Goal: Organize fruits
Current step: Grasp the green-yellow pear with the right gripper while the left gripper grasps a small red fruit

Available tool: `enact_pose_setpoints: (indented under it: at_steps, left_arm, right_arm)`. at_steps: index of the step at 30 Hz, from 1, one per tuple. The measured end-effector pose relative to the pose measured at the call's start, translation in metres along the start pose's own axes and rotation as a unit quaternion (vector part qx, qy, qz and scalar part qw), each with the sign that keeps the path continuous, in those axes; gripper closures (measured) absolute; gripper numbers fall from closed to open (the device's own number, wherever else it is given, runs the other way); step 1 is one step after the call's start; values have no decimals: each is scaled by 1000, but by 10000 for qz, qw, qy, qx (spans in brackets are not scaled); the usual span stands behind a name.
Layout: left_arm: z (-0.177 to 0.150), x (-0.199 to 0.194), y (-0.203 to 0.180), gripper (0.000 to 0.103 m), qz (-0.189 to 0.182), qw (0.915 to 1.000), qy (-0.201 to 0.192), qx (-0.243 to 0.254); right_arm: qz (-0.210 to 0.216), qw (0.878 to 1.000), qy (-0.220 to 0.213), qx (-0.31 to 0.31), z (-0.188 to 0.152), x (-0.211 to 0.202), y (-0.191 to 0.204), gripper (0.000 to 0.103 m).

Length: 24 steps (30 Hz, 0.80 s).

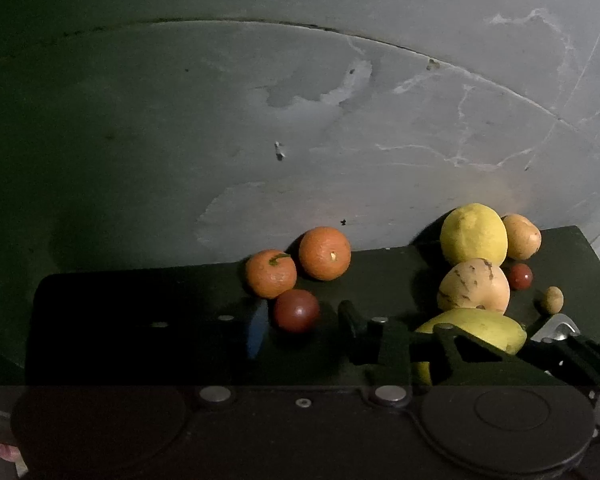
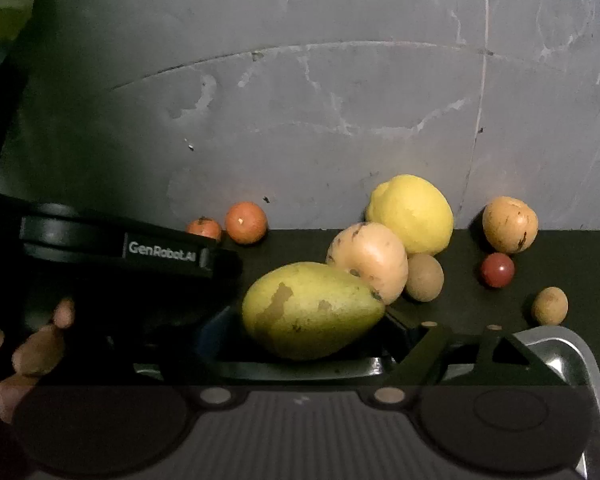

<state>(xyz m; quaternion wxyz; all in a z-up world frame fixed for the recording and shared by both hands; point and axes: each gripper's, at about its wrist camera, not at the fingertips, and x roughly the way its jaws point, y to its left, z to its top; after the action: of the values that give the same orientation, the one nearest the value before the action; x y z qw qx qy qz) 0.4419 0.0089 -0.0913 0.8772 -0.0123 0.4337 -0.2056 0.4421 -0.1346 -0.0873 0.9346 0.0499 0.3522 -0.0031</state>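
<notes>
Two oranges (image 1: 271, 273) (image 1: 325, 253) and a dark red round fruit (image 1: 296, 310) lie on a dark mat (image 1: 140, 300). My left gripper (image 1: 302, 322) is open, its fingers on either side of the red fruit, with a gap on the right. In the right wrist view my right gripper (image 2: 308, 334) is shut on a yellow-green mango (image 2: 312, 310), which is also visible as the mango (image 1: 480, 326) in the left wrist view. Behind it sit a lemon (image 2: 412, 212) and a pale speckled fruit (image 2: 368, 260).
A metal tray (image 2: 560, 346) lies at the lower right under the right gripper. A tan fruit (image 2: 510, 224), a small red fruit (image 2: 498, 270) and two small brown fruits (image 2: 424, 278) (image 2: 550, 306) lie on the mat. A grey marbled surface rises behind it. A hand (image 2: 40, 344) holds the left gripper's housing (image 2: 160, 256).
</notes>
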Motion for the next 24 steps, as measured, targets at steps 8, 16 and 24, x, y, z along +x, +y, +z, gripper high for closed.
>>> enact_pose_setpoints:
  at_steps: [8,16,24]
  left_arm:
    - [2,0,1,79,16,10000,29,75]
    - [0,-1,-2,79,11,10000,2,98]
    - [-2,-1,-2,79,79,9999,-6,71]
  right_arm:
    - [-3,10000,-3,83,-2,5,-1,32]
    - [217,9991,-226,278,-10,3,-7,34]
    - [391,9979,-388,327,-14,0,-7,35]
